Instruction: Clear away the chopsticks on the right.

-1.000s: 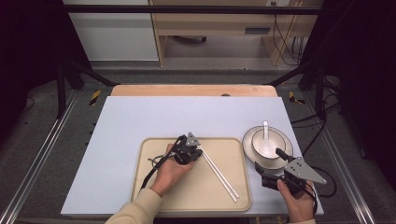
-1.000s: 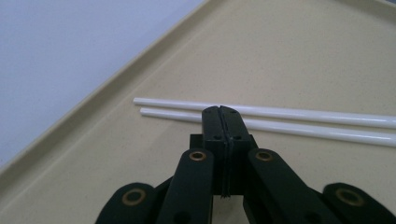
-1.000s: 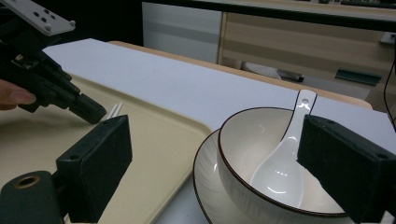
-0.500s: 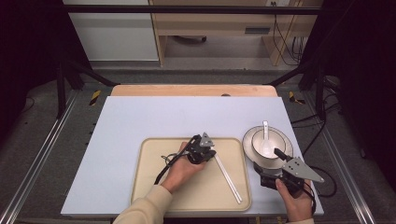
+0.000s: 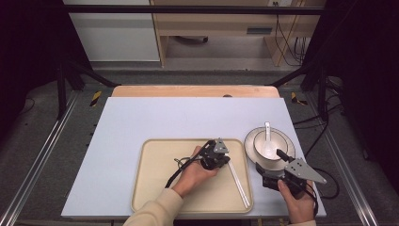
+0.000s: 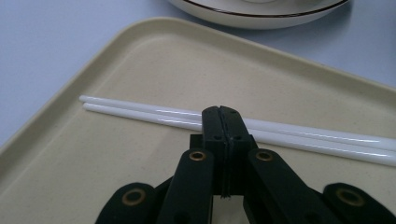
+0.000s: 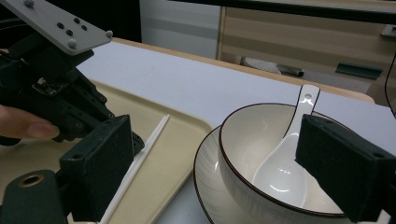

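left tongs (image 6: 219,109): closed, empty | chopsticks (image 6: 140,112): just beyond tips; thin, stiff, slippery; grip mid-length | right tongs (image 7: 210,172): wide

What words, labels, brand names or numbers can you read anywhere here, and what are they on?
None: no readable text stands on the tray, the chopsticks, the bowl, the plate, the spoon, or the left gripper and right gripper.
The cabinet's small dark plate is too blurred to read.
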A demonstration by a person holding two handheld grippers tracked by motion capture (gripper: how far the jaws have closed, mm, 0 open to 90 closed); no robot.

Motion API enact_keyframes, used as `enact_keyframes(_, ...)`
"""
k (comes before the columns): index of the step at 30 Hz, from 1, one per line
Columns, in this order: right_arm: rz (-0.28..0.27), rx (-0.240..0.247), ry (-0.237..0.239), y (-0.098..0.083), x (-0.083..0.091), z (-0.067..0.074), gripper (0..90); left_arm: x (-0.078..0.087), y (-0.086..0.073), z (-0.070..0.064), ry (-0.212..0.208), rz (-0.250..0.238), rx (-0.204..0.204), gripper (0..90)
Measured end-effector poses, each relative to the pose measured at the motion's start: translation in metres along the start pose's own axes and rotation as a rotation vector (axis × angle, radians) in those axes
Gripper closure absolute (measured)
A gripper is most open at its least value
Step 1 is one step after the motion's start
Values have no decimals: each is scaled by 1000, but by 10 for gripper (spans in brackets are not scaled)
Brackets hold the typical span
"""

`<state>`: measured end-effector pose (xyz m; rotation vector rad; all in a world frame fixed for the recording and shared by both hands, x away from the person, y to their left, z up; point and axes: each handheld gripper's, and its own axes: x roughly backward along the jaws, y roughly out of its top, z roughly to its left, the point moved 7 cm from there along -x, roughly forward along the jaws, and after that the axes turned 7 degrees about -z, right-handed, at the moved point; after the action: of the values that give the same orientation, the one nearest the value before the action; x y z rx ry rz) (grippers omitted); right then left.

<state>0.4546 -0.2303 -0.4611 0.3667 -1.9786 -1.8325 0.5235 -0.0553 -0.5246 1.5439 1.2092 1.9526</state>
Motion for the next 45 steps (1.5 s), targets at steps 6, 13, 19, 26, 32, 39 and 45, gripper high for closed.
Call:
enact_keyframes(6,3,-9,-16,0,0,-2,114,-5,4,-13,-26,-1,-22,894)
enact_keyframes(13,5,-8,-29,-1,0,-5,115,-9,8,-27,-59,-4,-45,894)
enact_keyframes(19,6,-12,-26,-1,0,-4,115,-8,8,-38,-76,-5,-61,894)
enact_keyframes(26,11,-1,-5,0,-1,4,100,22,2,-30,-37,-67,-37,885)
enact_keyframes(32,8,7,2,1,-4,12,84,58,-6,-13,46,-157,-4,705)
enact_keyframes(39,13,24,27,3,-8,27,79,94,-18,3,126,-226,8,405)
enact_keyframes(45,16,29,38,3,-11,34,77,137,-36,19,190,-295,31,261)
